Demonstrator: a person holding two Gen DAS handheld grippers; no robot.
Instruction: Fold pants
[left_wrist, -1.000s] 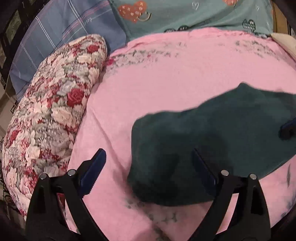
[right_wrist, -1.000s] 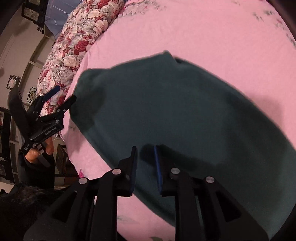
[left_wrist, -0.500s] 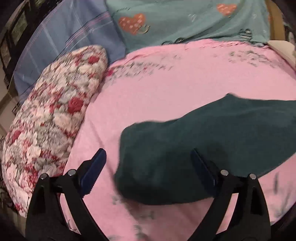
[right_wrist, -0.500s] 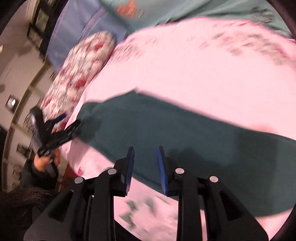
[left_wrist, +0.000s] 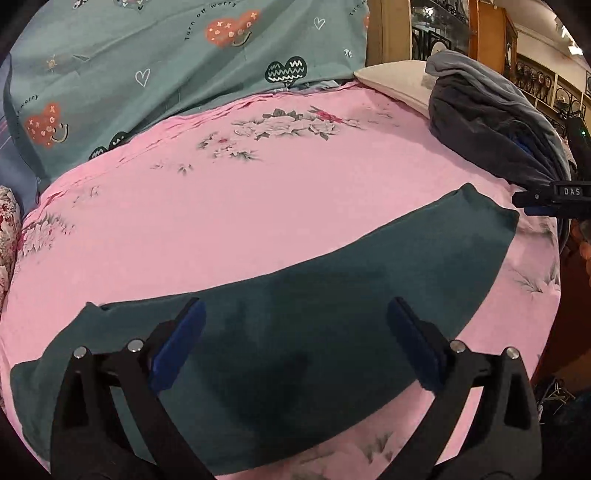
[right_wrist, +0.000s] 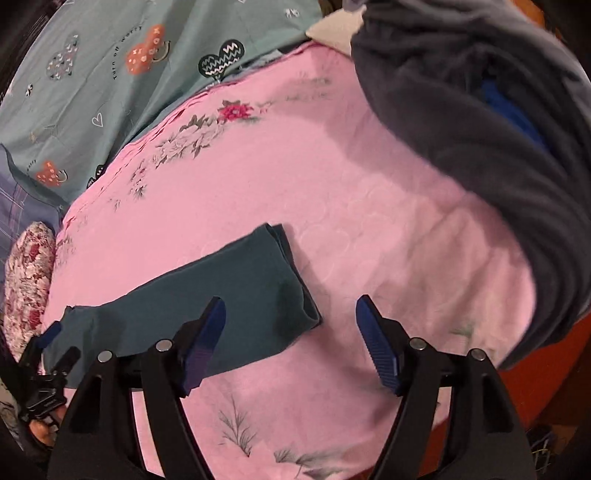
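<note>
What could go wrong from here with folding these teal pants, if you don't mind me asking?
1. Both the left gripper and right gripper are open and hold nothing, so the long teal pants need a fresh grasp; a pinch could catch the pink sheet too.
2. The grey clothes pile lies close to the pants' right end, so a wide fold might snag it.

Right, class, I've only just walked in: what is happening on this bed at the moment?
A person with a gripper in each hand is folding dark green pants on a pink floral sheet. The pants lie flat in a long folded strip. Both the left gripper and the right gripper are open and hold nothing; the left hovers over the strip's middle, the right near its end. A heap of grey clothes sits to the right.
</note>
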